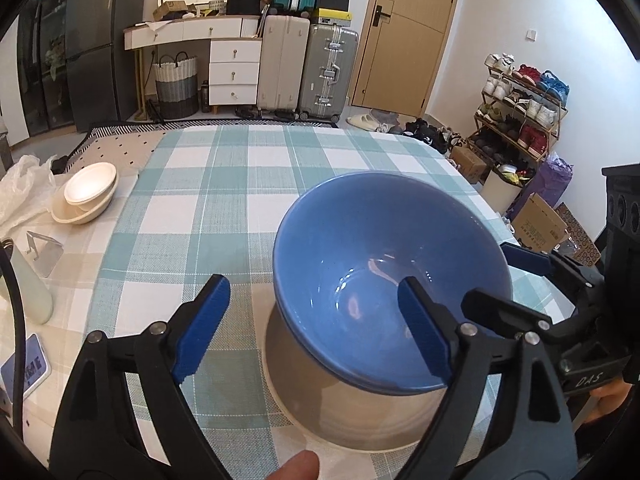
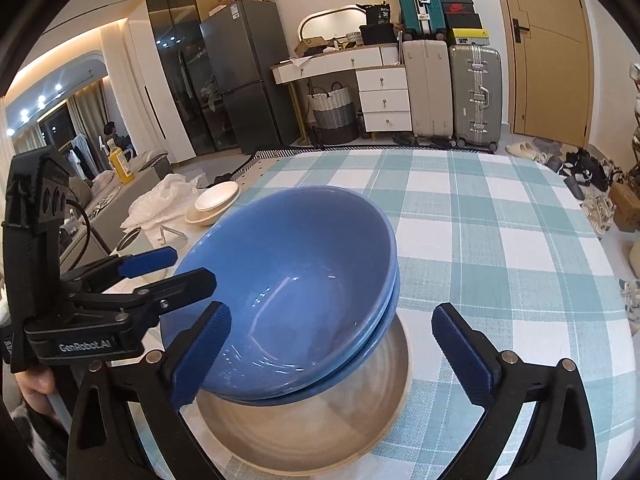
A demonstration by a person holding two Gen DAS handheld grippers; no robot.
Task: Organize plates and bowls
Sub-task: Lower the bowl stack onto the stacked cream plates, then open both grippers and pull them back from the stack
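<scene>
Meanwhile, two stacked blue bowls (image 2: pixel 288 292) are being straddled at the rim by the wide-spread left gripper (image 1: pixel 316 320) and right gripper (image 2: pixel 332 344), apparently ungripped, on a beige plate (image 2: pixel 360 432).

Two blue bowls (image 2: pixel 288 288) sit nested and tilted inside a beige plate (image 2: pixel 320 432) on the checked tablecloth (image 2: pixel 500 240). Right gripper (image 2: pixel 330 354) is spread wide at the near side of the bowls, its left pad (image 2: pixel 202 354) in front of the bowl rim, contact unclear, its right pad (image 2: pixel 464 356) clear of the bowls. Left gripper (image 2: pixel 172 266) sits at the bowls' left side, jaws apart. Cream bowls (image 2: pixel 214 204) are stacked well beyond the blue bowls to the left, beside a white plastic bag (image 2: pixel 160 200).
</scene>
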